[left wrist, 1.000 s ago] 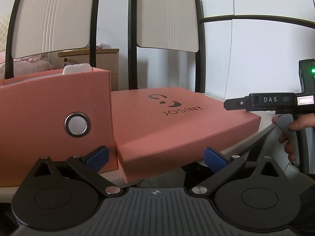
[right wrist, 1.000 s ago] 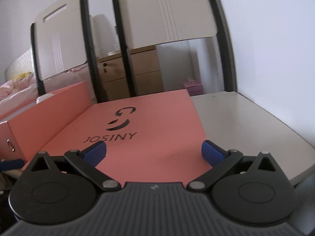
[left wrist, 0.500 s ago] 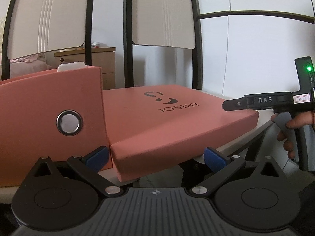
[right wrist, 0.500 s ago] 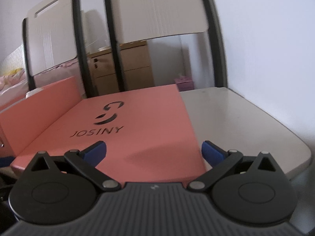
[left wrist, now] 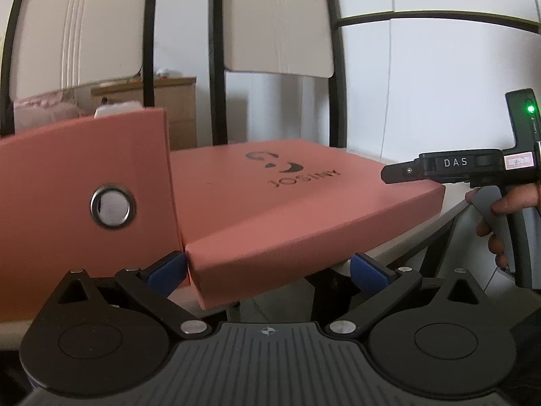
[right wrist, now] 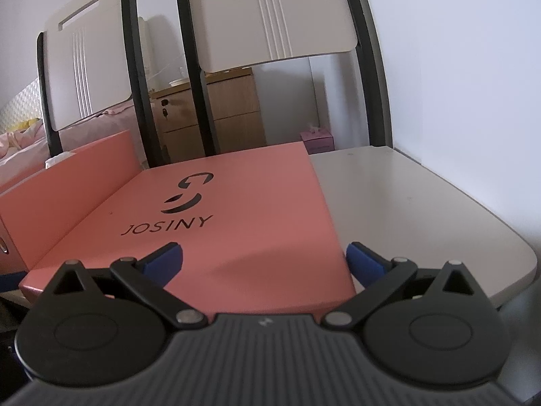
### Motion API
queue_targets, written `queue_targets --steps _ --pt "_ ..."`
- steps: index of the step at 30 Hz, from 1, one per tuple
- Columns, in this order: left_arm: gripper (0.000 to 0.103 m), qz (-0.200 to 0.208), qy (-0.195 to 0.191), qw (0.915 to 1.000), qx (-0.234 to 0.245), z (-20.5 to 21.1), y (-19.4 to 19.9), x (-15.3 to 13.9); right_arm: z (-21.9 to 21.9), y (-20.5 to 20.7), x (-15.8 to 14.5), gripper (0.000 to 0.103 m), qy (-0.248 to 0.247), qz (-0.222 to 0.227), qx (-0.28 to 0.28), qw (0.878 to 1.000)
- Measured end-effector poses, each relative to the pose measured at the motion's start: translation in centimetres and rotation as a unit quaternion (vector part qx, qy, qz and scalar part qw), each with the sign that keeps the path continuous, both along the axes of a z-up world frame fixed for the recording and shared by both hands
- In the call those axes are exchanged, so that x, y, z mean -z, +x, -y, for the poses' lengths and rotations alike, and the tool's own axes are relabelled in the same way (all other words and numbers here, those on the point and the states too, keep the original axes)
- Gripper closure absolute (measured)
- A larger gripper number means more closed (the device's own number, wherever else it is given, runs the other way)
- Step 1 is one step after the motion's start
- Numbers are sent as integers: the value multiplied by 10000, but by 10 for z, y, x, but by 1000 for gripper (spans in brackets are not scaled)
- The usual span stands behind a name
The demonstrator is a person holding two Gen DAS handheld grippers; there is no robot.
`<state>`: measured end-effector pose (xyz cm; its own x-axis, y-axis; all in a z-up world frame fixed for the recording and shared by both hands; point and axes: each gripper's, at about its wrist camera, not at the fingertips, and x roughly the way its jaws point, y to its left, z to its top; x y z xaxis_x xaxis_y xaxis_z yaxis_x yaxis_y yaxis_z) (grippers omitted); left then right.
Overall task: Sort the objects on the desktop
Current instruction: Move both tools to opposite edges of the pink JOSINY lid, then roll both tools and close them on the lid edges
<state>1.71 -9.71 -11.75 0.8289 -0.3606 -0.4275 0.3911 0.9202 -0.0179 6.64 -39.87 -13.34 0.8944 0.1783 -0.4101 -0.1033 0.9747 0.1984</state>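
Observation:
A flat salmon-pink lid marked JOSINY (left wrist: pixel 304 199) lies on the white table, also in the right wrist view (right wrist: pixel 219 223). To its left stands the taller pink box base (left wrist: pixel 81 209) with a metal eyelet (left wrist: pixel 113 206); it also shows in the right wrist view (right wrist: pixel 67 182). My left gripper (left wrist: pixel 267 270) is open, its blue pads either side of the lid's near corner. My right gripper (right wrist: pixel 263 262) is open and empty at the lid's near edge; its body shows in the left wrist view (left wrist: pixel 473 165).
The white table (right wrist: pixel 422 209) extends to the right of the lid, with a rounded corner. Two white chairs with black frames (right wrist: pixel 270 17) stand behind the table. A wooden drawer cabinet (right wrist: pixel 219 118) and a pink bed are farther back.
Both grippers have shifted slightly relative to the lid; the left one has come closer to the lid's near corner. Both stay open. The lid and box have not moved.

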Motion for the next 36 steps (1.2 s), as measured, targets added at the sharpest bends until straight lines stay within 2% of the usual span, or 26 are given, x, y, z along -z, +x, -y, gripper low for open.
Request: queue_targets --steps 5,8,12,24,29,36 --pt "0 -129 8 9999 38 1 2 4 0 0 1 0 -26 3 -22 10000" --pt "0 -201 -119 9997 45 -2 6 3 1 0 -1 0 3 -78 -49 10000" --pt "0 -239 -74 9996 91 -2 4 2 8 -2 -5 0 260 -167 -86 9995" --pt "0 -376 -323 9984 260 -15 -21 -3 12 -37 -13 0 479 -307 -151 9983" --pt "0 -277 -194 9991 256 -12 -34 -2 12 -50 -15 0 452 -376 -244 9980" --pt "0 -273 -316 9989 222 -14 -45 -2 17 -67 -16 0 638 -399 -340 9966"
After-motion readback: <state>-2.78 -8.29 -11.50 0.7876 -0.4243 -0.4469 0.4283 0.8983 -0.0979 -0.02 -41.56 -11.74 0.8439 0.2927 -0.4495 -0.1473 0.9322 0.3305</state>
